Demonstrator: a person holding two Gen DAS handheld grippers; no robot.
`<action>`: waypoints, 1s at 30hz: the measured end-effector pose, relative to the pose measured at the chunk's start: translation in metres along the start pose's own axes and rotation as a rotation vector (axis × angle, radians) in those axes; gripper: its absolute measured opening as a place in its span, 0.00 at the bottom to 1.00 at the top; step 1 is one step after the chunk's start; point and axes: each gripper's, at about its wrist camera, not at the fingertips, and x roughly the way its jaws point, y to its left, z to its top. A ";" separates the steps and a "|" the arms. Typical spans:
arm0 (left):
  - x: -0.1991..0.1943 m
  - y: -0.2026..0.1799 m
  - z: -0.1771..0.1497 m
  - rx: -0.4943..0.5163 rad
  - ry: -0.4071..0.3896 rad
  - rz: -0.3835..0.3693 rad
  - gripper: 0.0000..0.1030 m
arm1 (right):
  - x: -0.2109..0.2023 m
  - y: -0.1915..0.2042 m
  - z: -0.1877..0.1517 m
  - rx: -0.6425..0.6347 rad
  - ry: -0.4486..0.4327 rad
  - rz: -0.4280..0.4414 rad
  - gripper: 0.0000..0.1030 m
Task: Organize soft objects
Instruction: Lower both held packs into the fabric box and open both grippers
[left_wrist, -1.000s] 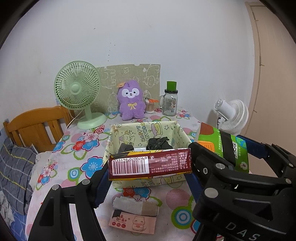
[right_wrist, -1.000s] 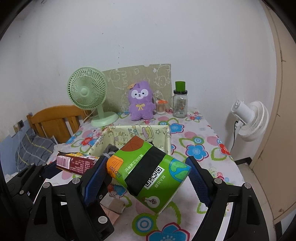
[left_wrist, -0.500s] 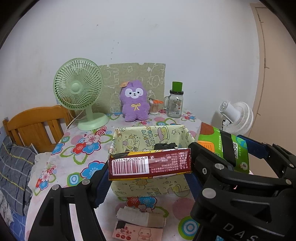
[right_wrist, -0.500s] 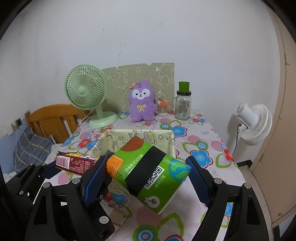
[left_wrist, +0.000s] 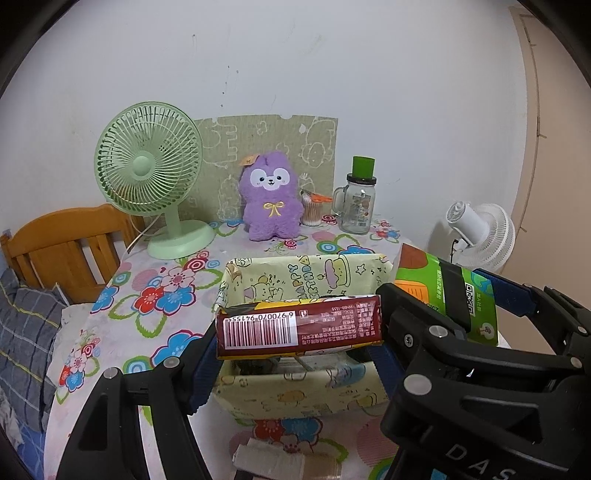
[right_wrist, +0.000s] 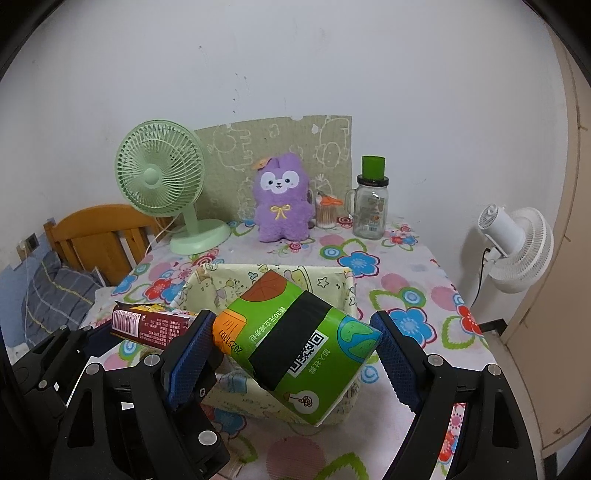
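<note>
My left gripper (left_wrist: 295, 334) is shut on a maroon tissue pack (left_wrist: 299, 325) with a barcode, held crosswise over the near part of a yellow cartoon-print fabric box (left_wrist: 306, 266). In the right wrist view, my right gripper (right_wrist: 293, 347) is shut on a green tissue pack (right_wrist: 295, 343), tilted over the same box (right_wrist: 332, 282). Each pack also shows in the other view: the green pack (left_wrist: 447, 295) at right, the maroon pack (right_wrist: 147, 325) at left. A purple plush toy (left_wrist: 269, 195) sits upright at the back of the table. The packs hide most of the box's inside.
On the flowered tablecloth stand a green desk fan (left_wrist: 147, 173), a glass jar with a green lid (left_wrist: 356, 203) and a cotton-swab pot (left_wrist: 312, 210). A rolled cloth (left_wrist: 273, 458) lies near the front edge. A wooden chair (left_wrist: 62, 251) is left, a white fan (left_wrist: 480, 236) right.
Both grippers have moved forward over the box with their packs still held. The small pink packet at the table's front has slid out of view.
</note>
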 end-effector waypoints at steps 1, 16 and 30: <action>0.003 0.000 0.001 0.000 0.002 0.000 0.74 | 0.002 -0.001 0.001 0.001 0.001 0.000 0.84; 0.047 0.006 0.009 -0.026 0.063 0.011 0.75 | 0.037 -0.001 0.012 -0.035 0.003 0.011 0.84; 0.065 0.010 0.006 -0.028 0.095 -0.001 1.00 | 0.067 0.007 0.011 -0.054 0.042 0.058 0.86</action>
